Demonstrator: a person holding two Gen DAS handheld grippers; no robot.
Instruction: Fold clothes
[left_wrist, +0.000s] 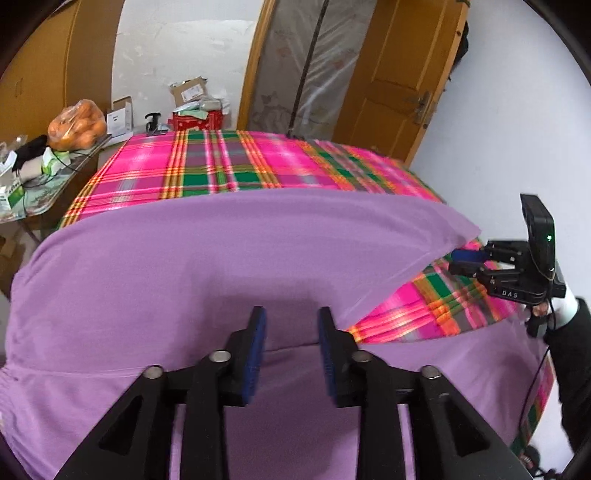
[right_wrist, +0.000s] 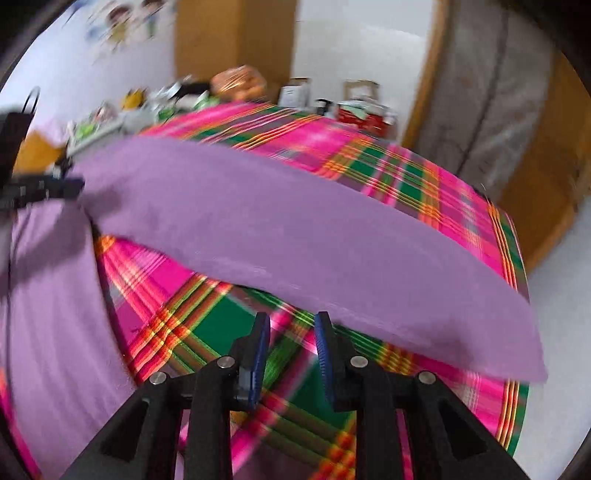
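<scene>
While the purple garment (left_wrist: 207, 258) lies spread over the bed's pink-and-green plaid sheet (left_wrist: 221, 162), neither tool is actually gripping it. Left tool (left_wrist: 291, 343) hangs right over the wide body of the cloth, blue pads (left_wrist: 256, 347) spread apart with just purple fabric showing in the gap below, nothing pinched. A fold line or seam runs across the fabric just under its fingertips.

Right tool (right_wrist: 291, 350) sits off the cloth, over bare plaid sheet, its jaws partly apart and nothing between them. From its own camera a long strip of the garment (right_wrist: 295, 229) runs diagonally across just beyond the fingertips, close to the right pad but I can't tell if it touches. That view is pretty blurry. More purple fabric sits off to its left side.

In the left wrist view you can see the right tool (left_wrist: 463, 260) out at the right edge, near the pointed corner of the purple cloth, with a dark sleeve (left_wrist: 576, 354) behind it.

Cluttered side bench (left_wrist: 48, 192) with a bag of oranges (left_wrist: 77, 123) stands beyond the bed
</scene>
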